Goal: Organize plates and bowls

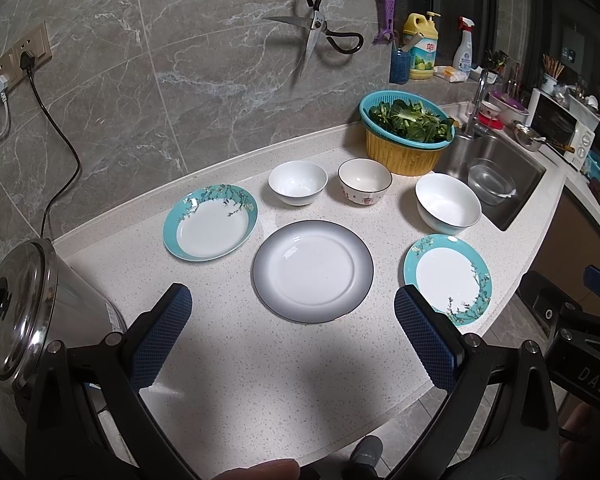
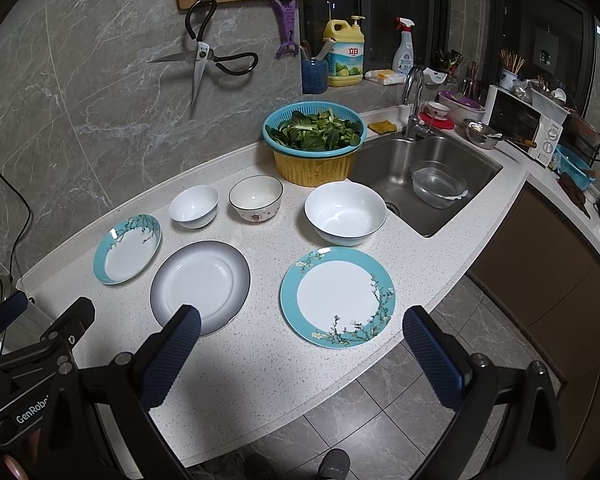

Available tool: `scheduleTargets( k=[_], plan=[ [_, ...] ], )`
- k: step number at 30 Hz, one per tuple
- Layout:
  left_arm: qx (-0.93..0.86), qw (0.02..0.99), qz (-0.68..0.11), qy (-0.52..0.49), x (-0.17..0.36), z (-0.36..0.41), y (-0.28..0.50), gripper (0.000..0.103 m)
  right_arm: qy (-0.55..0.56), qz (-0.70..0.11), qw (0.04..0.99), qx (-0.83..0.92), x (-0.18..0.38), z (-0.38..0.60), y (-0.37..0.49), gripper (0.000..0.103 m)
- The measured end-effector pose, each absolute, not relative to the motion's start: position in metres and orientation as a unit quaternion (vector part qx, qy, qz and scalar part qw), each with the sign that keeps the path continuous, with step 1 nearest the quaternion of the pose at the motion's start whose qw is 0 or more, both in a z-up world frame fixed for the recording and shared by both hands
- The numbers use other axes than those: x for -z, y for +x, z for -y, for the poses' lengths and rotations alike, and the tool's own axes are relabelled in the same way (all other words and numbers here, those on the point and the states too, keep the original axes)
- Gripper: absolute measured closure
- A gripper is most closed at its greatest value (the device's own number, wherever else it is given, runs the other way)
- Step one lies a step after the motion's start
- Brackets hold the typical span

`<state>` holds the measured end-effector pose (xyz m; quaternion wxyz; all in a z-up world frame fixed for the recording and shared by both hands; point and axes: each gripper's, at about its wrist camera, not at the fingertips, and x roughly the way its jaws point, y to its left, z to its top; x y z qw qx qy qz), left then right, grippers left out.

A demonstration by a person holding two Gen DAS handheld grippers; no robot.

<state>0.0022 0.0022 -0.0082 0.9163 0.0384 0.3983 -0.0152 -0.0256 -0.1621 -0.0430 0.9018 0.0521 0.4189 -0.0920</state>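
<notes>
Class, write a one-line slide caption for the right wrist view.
Open right hand-held gripper above a countertop holding three plates and three bowls, unstacked.

Bare worktop is lying open along the near edge. Three plates are filling the middle row, three bowls standing just behind. A steel pot is blocking the left end; a vegetable basket and sink are closing the far right.

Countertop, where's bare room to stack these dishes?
The widest bare patch of the countertop is the front strip, between the grey-rimmed plate and the counter's front edge. A narrower one runs behind the left teal plate toward the wall. It is crowded around the large white bowl, hemmed by the vegetable basket, sink and right teal plate.
</notes>
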Motion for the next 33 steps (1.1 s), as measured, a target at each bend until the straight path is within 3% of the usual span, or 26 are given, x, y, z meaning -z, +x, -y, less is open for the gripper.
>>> scheduleTargets(
  k=[33],
  plan=[
    [0.015, 0.916, -0.4, 0.038, 0.0084, -0.0014, 0.0021, 0.0, 0.051, -0.422, 0.901, 0.091, 0.0441, 0.1594, -0.0255, 0.0]
  ],
)
